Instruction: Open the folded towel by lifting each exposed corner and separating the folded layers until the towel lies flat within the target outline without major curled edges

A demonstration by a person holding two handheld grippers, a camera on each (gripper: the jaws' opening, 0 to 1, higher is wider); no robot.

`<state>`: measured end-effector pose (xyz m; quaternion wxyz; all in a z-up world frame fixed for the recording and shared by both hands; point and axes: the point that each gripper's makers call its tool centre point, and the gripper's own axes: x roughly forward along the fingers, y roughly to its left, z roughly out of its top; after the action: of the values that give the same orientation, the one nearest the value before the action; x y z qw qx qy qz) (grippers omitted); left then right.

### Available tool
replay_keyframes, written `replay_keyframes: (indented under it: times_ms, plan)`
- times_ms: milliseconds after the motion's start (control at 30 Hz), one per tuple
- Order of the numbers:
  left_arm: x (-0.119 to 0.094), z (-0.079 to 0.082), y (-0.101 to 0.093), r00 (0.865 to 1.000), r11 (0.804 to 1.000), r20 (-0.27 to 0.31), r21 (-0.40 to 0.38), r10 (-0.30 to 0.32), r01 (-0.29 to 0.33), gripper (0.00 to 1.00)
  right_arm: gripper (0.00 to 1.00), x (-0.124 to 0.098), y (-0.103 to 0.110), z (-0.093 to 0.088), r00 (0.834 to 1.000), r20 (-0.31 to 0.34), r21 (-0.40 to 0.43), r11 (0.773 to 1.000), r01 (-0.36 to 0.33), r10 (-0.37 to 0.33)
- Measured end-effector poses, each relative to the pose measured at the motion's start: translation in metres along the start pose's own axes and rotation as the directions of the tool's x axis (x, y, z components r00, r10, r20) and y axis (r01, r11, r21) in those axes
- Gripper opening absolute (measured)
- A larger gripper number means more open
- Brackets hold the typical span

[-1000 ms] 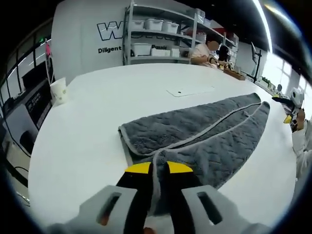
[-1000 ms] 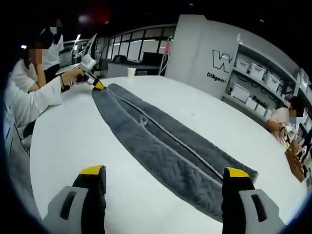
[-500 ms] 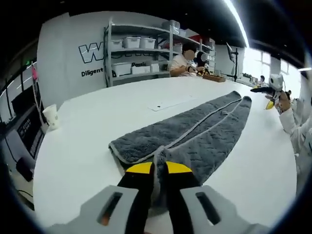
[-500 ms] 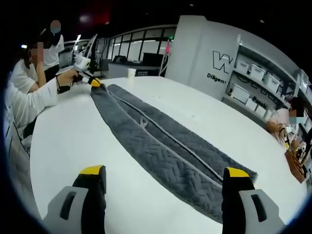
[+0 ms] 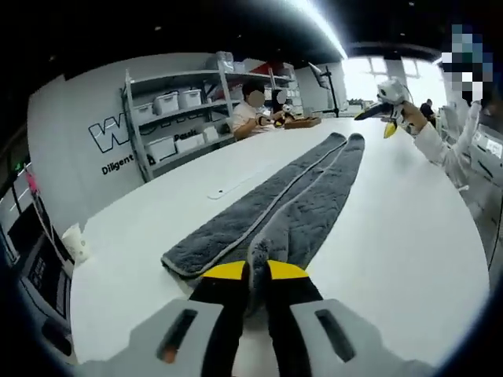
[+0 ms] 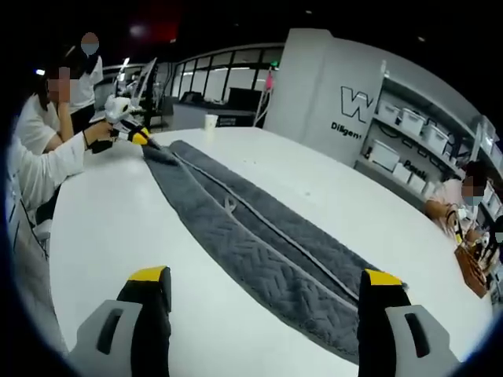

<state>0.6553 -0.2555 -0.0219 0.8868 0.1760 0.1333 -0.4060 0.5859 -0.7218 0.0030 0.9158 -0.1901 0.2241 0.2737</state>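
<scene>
Left tool is clamped on a bunched corner of the grey towel, its yellow-tipped black jaws pressed together with a tuft of fabric standing up between them. From there the towel runs away in a long narrow strip across the white counter — plush, quilted in a herringbone pattern, edged with pale piping, with two long folded halves meeting along a centre seam. Right tool hovers over the near end of the towel with its jaws spread wide apart, gripping nothing. In the right gripper view the left tool is at the strip's far end, held in a hand on a white-sleeved arm, lifting that corner slightly off the smooth counter. Metal shelving with white bins stands against the wall.
</scene>
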Motion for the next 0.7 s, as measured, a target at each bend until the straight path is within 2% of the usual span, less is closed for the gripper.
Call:
replay_keyframes:
  times_ms: [167,267,433,600,700]
  plan:
    - [-0.006,-0.002,-0.012,0.999,0.999,0.030,0.032,-0.036,0.035,0.07,0.99,-0.001,0.003,0.001,1.000,-0.001,-0.006,1.000,0.000,0.000]
    - [-0.010,0.000,-0.025,0.995,0.994,0.066,0.075,-0.078,0.073,0.06,0.99,-0.001,0.006,-0.003,1.000,-0.016,-0.012,1.000,-0.002,0.002]
    - [-0.013,-0.002,-0.037,0.987,0.987,0.089,0.104,-0.131,0.122,0.06,0.99,0.000,0.010,-0.005,1.000,-0.019,-0.005,1.000,-0.007,0.007]
    - [-0.014,-0.011,-0.046,0.988,0.978,0.042,0.159,-0.146,0.138,0.06,0.99,0.001,0.016,-0.006,1.000,-0.026,-0.007,1.000,-0.013,0.013]
    - [-0.013,-0.021,-0.052,0.988,0.965,-0.015,0.210,-0.156,0.155,0.06,0.99,0.001,0.018,-0.007,0.999,-0.029,-0.008,1.000,-0.015,0.015]
